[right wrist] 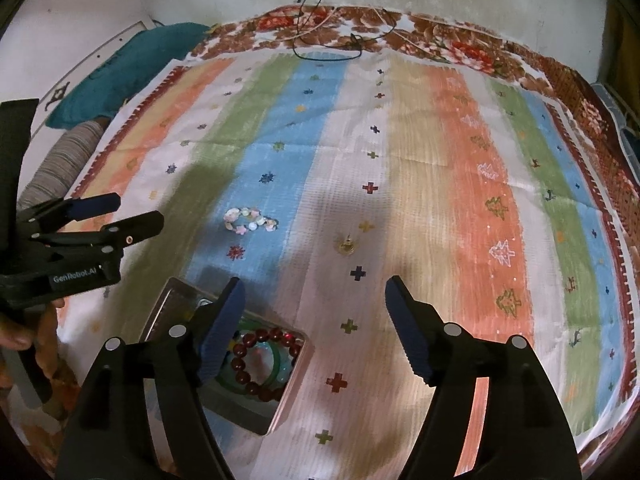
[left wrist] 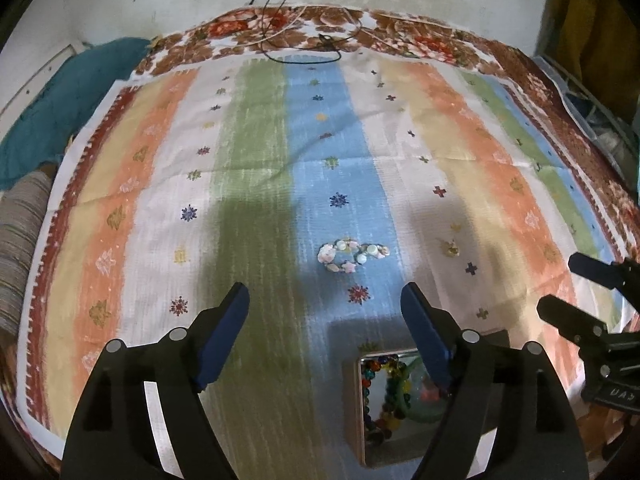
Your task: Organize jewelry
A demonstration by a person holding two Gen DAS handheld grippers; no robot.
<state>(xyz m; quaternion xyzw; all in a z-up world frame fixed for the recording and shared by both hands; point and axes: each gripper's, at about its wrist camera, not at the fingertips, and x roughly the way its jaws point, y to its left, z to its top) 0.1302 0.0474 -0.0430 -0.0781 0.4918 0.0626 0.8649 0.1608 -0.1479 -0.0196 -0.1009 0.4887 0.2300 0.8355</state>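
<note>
The left gripper [left wrist: 325, 300] hovers with its jaws spread wide; the right gripper [right wrist: 314, 294] hovers beside it, jaws likewise wide apart, empty.

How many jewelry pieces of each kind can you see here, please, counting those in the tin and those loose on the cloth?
Bracelets of beads or shells: 3, the shell bracelet on the cloth, the dark red bead bracelet and the multicoloured bead bracelet in the tin.
Green bangles: 1, in the tin.
Small gold pieces: 1, on the cloth.
Total: 5.

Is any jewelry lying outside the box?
Yes. A pastel shell bracelet lies loose on the blue stripe of the striped cloth, and a small gold earring sits alone nearby. The other bracelets are already inside the square metal tin.
</note>
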